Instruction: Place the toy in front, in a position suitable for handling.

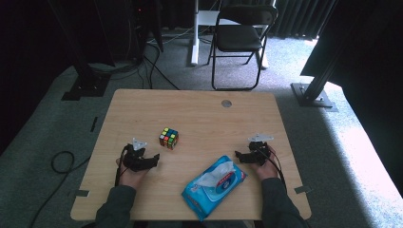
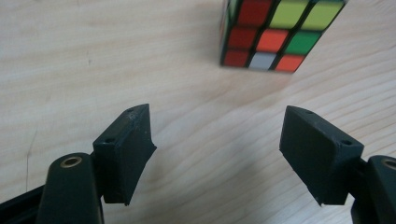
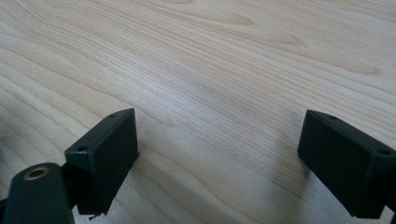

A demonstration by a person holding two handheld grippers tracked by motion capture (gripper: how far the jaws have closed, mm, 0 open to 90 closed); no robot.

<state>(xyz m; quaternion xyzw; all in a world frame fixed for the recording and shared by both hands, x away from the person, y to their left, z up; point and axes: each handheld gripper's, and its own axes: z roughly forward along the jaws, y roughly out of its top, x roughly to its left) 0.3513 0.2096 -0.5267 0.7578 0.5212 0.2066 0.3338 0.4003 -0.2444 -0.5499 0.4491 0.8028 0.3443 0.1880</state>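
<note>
Both tongs point(image 1: 151, 160) point(image 1: 241, 156) apart over pale wooden table point(image 1: 199, 114), grey carpet point(image 1: 43, 128) around

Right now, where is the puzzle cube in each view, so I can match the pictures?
High view: the puzzle cube sits on the table's middle left, just ahead and to the right of the left hand-held gripper.
Left gripper view: cube at the top edge, right of centre, beyond the open jaws.
Right gripper view: bare wood between the open jaws.
Shared landmark: the light wood-grain tabletop.
</note>
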